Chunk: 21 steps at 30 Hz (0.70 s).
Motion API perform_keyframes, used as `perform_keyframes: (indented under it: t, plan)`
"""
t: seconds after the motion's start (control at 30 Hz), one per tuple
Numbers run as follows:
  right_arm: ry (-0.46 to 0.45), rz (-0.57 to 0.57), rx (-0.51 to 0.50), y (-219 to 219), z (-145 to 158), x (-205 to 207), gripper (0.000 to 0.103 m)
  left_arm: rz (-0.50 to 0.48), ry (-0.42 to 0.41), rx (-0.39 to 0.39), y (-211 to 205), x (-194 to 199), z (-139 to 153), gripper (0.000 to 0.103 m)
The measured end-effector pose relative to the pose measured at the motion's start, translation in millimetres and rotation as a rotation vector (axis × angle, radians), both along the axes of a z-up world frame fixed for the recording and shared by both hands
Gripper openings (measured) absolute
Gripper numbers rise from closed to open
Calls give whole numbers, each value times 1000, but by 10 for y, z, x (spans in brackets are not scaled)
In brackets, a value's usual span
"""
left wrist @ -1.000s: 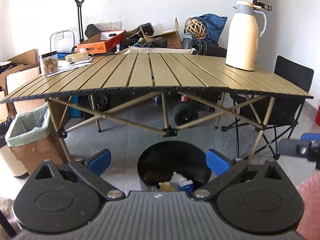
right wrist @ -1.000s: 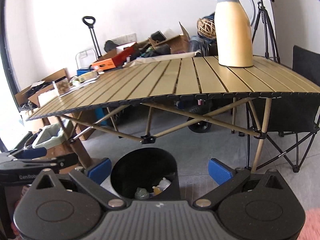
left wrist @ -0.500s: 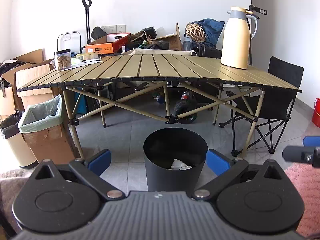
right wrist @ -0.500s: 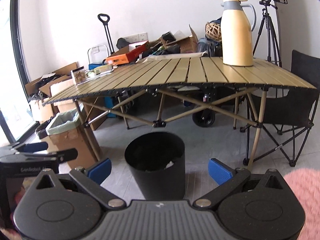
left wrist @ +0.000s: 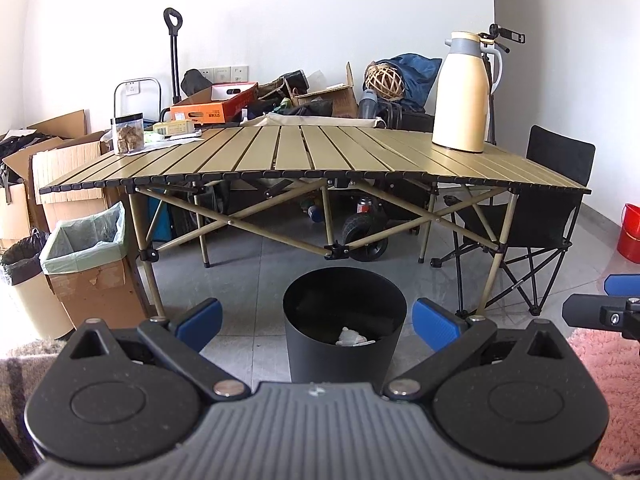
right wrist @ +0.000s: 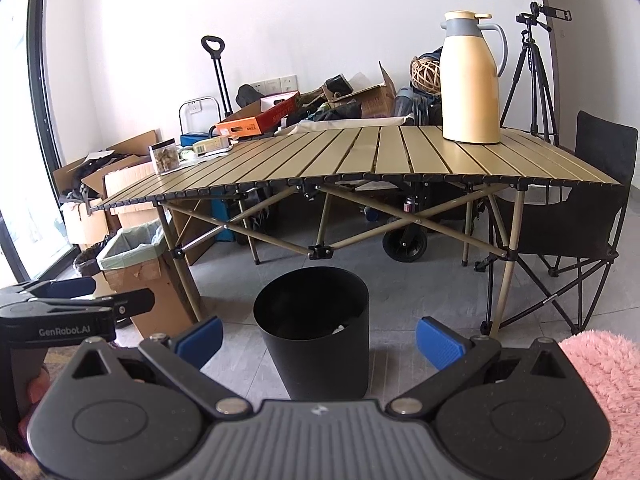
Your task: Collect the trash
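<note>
- Black metal bin [left wrist: 344, 320] stands on the grey tile floor in front of the slatted folding table [left wrist: 312, 156], dead ahead of both our grippers and low in each view.
- We hold the left gripper [left wrist: 316, 318] with its blue pads spread wide and nothing between them; the bin sits squarely in the gap as the left wrist camera sees it.
- We hold the right gripper [right wrist: 318, 336] just as wide and just as empty, with the bin framed slightly left of centre between its pads.
- White crumpled trash [left wrist: 352, 336] lies at the bottom of the bin, visible over the near rim from the left wrist; from the right wrist only a pale sliver shows.
- We see no loose litter on the bare part of the tabletop; a cream thermos jug [left wrist: 464, 92] stands at its right end and a clear jar [left wrist: 128, 134] with papers at its left.
- We judge the collecting to be largely done, with both grippers well back from the bin.
- If any further piece is to go in, the bin lies straight ahead and below, its open mouth facing up, and neither gripper looks clearly nearer than the other.
</note>
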State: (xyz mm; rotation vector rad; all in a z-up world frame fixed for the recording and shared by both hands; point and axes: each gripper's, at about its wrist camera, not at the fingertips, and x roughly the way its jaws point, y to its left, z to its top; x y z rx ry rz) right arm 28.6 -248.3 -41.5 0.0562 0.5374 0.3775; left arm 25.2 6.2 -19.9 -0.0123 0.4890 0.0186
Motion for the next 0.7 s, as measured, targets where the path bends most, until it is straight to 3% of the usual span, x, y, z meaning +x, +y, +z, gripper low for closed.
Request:
perform_keyframes:
  t: [0.7]
  plan:
    - [-3,0,1,-26,8,2,103,0,-12,7,-14,-7,40,103]
